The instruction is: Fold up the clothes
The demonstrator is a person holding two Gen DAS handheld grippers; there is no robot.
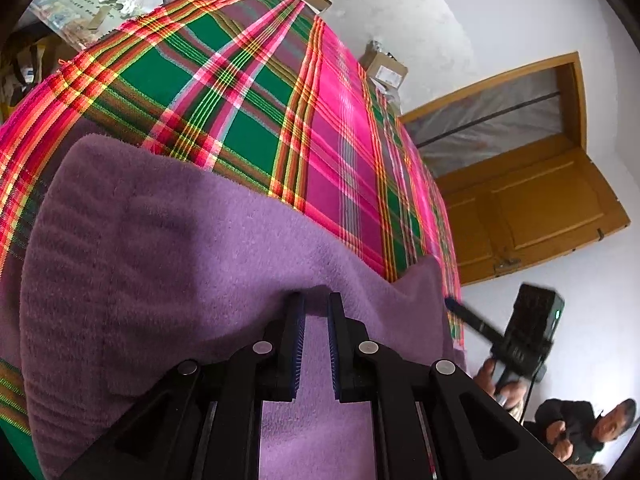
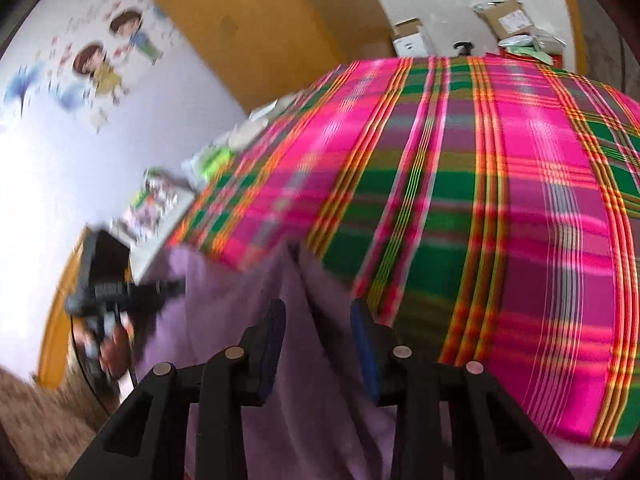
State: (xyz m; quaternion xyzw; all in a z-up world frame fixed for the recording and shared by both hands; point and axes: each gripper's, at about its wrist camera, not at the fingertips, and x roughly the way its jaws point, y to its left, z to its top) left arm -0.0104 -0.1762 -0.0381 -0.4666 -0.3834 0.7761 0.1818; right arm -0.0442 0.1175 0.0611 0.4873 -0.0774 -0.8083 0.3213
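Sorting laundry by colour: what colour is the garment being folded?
Purple garment, clearest in the left wrist view.

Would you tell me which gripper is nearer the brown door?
Right. The right gripper sits at the bed edge beside the door; the left gripper is farther in, over the purple cloth.

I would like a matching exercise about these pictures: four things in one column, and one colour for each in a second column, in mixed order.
Things:
1. garment
2. bed cover
3. door
4. pads of the left gripper

Colours:
A. blue
B. pink and green plaid
C. purple
D. yellow-brown

Pairs: 1-C, 2-B, 3-D, 4-A
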